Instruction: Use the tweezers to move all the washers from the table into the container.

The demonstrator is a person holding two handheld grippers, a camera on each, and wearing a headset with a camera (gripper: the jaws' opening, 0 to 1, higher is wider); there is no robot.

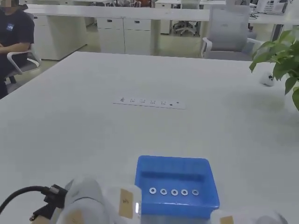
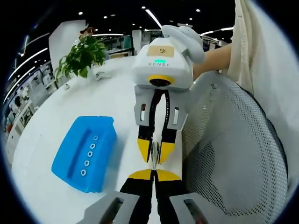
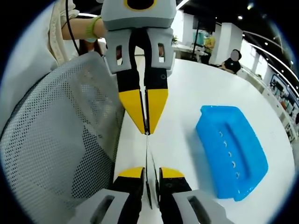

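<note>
Container (image 1: 175,163): blue tray, near-centre of the white table (image 1: 93,121). Five washers (image 1: 174,192) sit in a row in its recess.

Left gripper (image 2: 152,173) and right gripper (image 2: 155,151) face each other tip to tip at the near table edge, on the near side of the container. Tweezers (image 3: 147,151) run as a thin metal strip between them. The left's yellow tips are pinched together on one end. The right's jaws are nearly closed on the other, with a sliver of gap taken up by the strip. Can't tell whether the tweezer tips hold anything.

Surroundings:
- mesh chair back (image 2: 233,154) right behind the grippers on the near side, close to both
- socket strip (image 1: 149,102) mid-table, well beyond the container
- plant (image 1: 282,60) at far right, small white object (image 1: 266,79) beside it
- black cable (image 1: 18,193) near left
- seated person (image 1: 14,32) far left; grey office chair (image 1: 229,37) past the far edge
</note>
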